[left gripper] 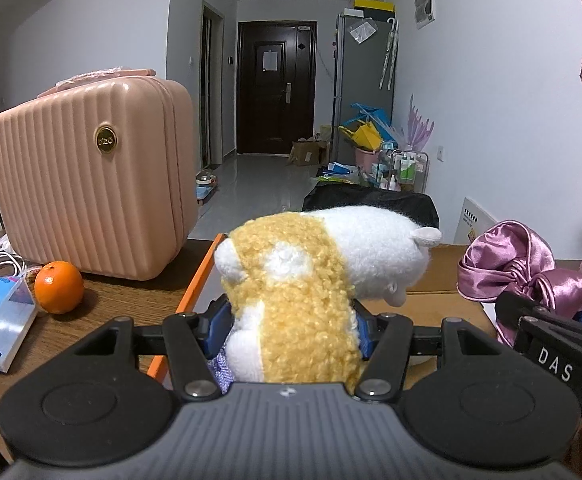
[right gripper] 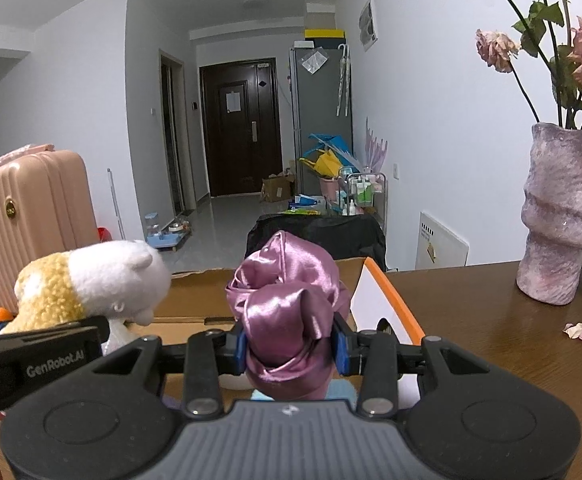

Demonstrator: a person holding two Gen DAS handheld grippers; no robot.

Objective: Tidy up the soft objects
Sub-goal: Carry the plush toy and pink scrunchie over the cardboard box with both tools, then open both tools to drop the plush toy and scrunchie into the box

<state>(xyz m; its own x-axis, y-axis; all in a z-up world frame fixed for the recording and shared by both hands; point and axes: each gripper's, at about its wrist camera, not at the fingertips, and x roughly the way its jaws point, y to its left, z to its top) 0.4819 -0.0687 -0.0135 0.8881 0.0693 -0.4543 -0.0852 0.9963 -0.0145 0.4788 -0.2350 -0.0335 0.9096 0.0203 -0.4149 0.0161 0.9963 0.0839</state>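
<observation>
The left gripper (left gripper: 291,330) has its fingers closed on the plush (left gripper: 315,280), gripping it low on the yellow back so the white head hangs forward, unsupported. The right gripper (right gripper: 291,350) has its fingers closed on the satin bundle (right gripper: 287,316), pinching it near the base. Both are held above the open cardboard box (right gripper: 195,300) with the orange edge, which sits on the desk (right gripper: 491,340).

The main risk is slippage. Satin is slick and the knotted cloth looks loosely wound, so a quick move could let it slide out or unwind and trail over the box rim. The plush is top-heavy in this grip; it could pivot in the fingers and tip out past the box wall.

The two grippers sit just beside each other, so lowering both at once could make them knock together or press one item onto the other.

To the right, the vase (right gripper: 563,216) of dried roses stands near; a wide swing of the right gripper could topple it. An orange (left gripper: 59,287) and pink case (left gripper: 91,188) lie left, less exposed.
</observation>
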